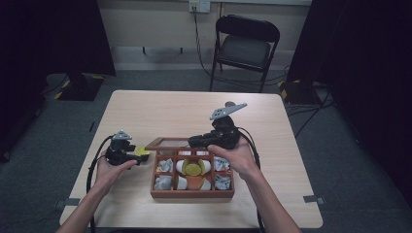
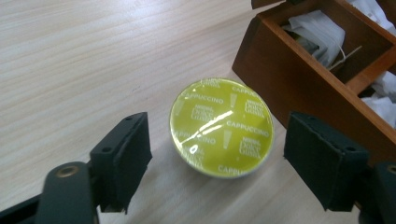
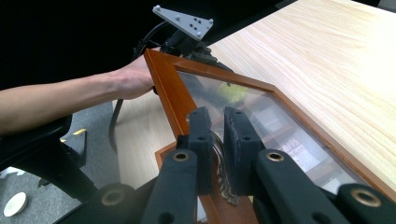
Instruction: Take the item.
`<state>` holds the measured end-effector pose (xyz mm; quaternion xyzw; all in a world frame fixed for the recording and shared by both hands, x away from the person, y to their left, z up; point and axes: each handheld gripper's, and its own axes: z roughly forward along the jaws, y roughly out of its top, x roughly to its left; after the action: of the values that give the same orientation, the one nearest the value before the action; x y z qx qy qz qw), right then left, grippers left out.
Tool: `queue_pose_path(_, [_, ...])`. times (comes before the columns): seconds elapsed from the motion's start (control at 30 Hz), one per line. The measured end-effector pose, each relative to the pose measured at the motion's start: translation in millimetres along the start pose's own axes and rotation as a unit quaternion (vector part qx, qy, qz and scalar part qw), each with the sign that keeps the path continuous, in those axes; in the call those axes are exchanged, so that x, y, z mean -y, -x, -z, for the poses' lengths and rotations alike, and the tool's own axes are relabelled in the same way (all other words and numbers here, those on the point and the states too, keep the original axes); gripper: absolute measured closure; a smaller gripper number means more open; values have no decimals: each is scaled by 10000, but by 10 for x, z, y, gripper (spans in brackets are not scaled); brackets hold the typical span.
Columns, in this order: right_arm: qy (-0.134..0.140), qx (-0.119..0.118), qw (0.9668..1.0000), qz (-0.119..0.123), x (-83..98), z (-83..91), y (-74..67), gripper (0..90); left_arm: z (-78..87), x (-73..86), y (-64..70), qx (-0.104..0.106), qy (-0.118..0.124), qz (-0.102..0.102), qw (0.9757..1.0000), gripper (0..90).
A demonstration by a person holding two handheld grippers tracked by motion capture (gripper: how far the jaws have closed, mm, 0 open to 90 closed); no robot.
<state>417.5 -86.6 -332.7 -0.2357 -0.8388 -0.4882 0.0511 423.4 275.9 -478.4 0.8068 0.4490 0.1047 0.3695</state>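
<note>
- The left gripper [image 2: 217,163] hangs low over the tabletop [image 2: 84,56] with its jaws apart, one pad on each side of a yellow capsule [image 2: 221,127]. Neither pad touches the capsule, so nothing is gripped.
- The capsule lies foil-side up on the bare tabletop, just beside the outer wall of the wooden box [image 2: 299,88]. My guess is that it belongs with the box's contents, either just taken out or waiting to go in.
- The jaws are spread wider than the capsule, which leaves room either to lift away cleanly or to close on its rim.
- The right gripper [image 3: 218,140] is clamped on the front edge of the box's glass lid [image 3: 261,112], at a small metal clasp between the pads. It holds the lid tilted up, likely so the compartments stay open to the other hand.
- In the high view the lid [image 1: 167,143] stands raised at the far-left corner of the box [image 1: 192,194], and the right gripper [image 1: 194,141] reaches across from the right to hold it.
- In that view the left gripper [image 1: 138,158] sits just left of the box with the capsule [image 1: 142,151] at its tip.
- Inside the box, white tea bags [image 1: 164,182] fill the outer compartments and more capsules [image 1: 193,170] lie in the middle.
- Seen through the glass from the right gripper, the left gripper [image 3: 187,44] and its hand [image 3: 133,79] are beyond the lid.
</note>
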Motion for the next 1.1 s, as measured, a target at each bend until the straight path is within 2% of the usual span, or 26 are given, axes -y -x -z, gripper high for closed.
queue_pose_path(0.1, [4, -5, 10000, -3, -3, -1, 2, 819, 67, 12, 14, -42, -7, -59, 10000, 202])
queue_pose_path(0.2, [2, -18, 10000, -11, -3, 0, 6, 819, 145, 47, 32, -4, 89, -12, 10000, 197])
queue_pose_path(0.23, [2, -16, 10000, -8, -4, 0, 6, 819, 173, 65, 39, 22, 68, -65, 10000, 192])
queue_pose_path(0.27, [2, -19, 10000, -6, -4, 0, 6, 819, 228, 117, 60, -52, -22, -218, 9997, 192])
queue_pose_path(0.33, [3, -10, 10000, -5, 0, -1, 3, 818, 251, 149, 73, -77, -7, -262, 9996, 192])
queue_pose_path(0.37, [3, -10, 10000, -5, 0, -1, 3, 818, 275, 188, 75, -22, 22, -284, 9996, 192])
queue_pose_path(0.43, [-8, -6, 10000, -8, 5, -1, -2, 818, 316, 249, 78, 49, 26, -140, 9999, 188])
queue_pose_path(0.5, [3, -1, 10000, 0, 11, -2, -6, 818, 348, 301, 100, 20, -56, -198, 9998, 190])
queue_pose_path(0.53, [-14, -1, 10000, 4, 20, -5, -13, 818, 368, 367, 117, -40, -231, -367, 9991, 195])
queue_pose_path(0.6, [-20, -2, 10000, 0, 25, -7, -16, 818, 374, 411, 113, -43, -240, -362, 9990, 195])
queue_pose_path(0.63, [-24, -9, 10000, 11, 28, -9, -18, 818, 373, 453, 107, -3, -280, -312, 9991, 194])
queue_pose_path(0.67, [-42, -5, 10000, 24, 30, -11, -25, 818, 360, 482, 96, -4, -366, -350, 9987, 194])
queue_pose_path(0.77, [-24, -3, 10000, 23, 35, -10, -25, 818, 302, 531, 69, -153, -522, -365, 9979, 194])
queue_pose_path(0.83, [-40, 20, 10000, 46, 38, -11, -33, 818, 278, 562, 70, -267, -443, -449, 9976, 184])
queue_pose_path(0.93, [-66, 41, 9999, 80, 50, -15, -50, 818, 275, 586, 76, -316, -366, -483, 9977, 180])
queue_pose_path(0.97, [-73, 40, 9999, 79, 54, -16, -55, 817, 268, 590, 82, -398, -350, -565, 9970, 180])
queue_pose_path(1.1, [-86, 51, 9999, 91, 76, -24, -72, 817, 257, 627, 92, -411, -198, -514, 9976, 151])
